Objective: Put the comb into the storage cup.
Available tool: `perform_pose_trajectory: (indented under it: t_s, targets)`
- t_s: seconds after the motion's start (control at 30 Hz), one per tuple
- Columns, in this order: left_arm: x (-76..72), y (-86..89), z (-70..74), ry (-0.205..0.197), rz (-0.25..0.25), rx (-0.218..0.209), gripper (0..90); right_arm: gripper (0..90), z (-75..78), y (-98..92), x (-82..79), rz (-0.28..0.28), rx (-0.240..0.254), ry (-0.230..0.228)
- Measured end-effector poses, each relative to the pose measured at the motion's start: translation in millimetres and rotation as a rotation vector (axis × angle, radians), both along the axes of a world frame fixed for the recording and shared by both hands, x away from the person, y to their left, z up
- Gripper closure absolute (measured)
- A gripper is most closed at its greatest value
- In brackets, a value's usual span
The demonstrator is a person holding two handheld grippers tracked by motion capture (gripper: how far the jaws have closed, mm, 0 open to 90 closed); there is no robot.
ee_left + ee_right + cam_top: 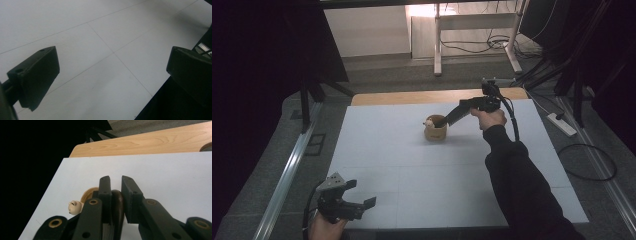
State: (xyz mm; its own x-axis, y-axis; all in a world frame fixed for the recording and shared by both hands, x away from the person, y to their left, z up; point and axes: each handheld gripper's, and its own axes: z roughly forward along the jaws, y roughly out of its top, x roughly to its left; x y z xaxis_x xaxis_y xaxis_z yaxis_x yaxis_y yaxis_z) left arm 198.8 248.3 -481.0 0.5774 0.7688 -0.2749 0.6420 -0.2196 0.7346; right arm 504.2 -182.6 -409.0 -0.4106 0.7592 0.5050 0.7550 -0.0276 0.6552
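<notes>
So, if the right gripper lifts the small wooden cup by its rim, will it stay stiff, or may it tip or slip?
The wooden cup looks rigid, turned from solid wood, so the rim should not bend. It seems small and probably light. Its wall looks smooth and rounded, and the right gripper reaches it from one side, so it may swing or slip. The pale figure at its rim might fall out.

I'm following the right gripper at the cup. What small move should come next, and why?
Probably lift the right gripper straight up. Its jaws sit nearly shut around a dark piece at the cup rim, with a small cream figure beside it.
</notes>
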Motion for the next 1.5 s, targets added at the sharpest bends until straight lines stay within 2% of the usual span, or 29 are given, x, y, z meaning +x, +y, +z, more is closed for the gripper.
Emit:
perform_pose_trajectory:
  t_s: [0.3, 0.57, 0.9, 1.2, 1.5]
  targets:
    - [0.1, 0.0, 0.0, 0.001, 0.000, -0.001, 0.0, 66.3, 3.4, 0.9, -2.8, 0.011, -0.012, -0.021]
    - [0.3, 0.1, -0.1, 0.001, -0.001, 0.000, 0.0, 52.2, 4.4, 3.3, -4.5, 0.028, -0.050, -0.034]
    - [0.4, -0.2, -0.1, 0.003, -0.004, 0.001, 0.0, 34.8, 6.3, 3.3, -7.3, 0.042, -0.133, -0.051]
    - [0.5, -0.3, -0.1, 0.005, -0.005, 0.001, 0.0, 30.9, 10.5, -1.3, -11.5, 0.070, -0.138, -0.058]
    - [0.7, -0.5, -0.2, 0.007, -0.007, 0.001, 0.0, 23.6, 12.6, -1.2, -19.9, 0.116, -0.208, -0.067]
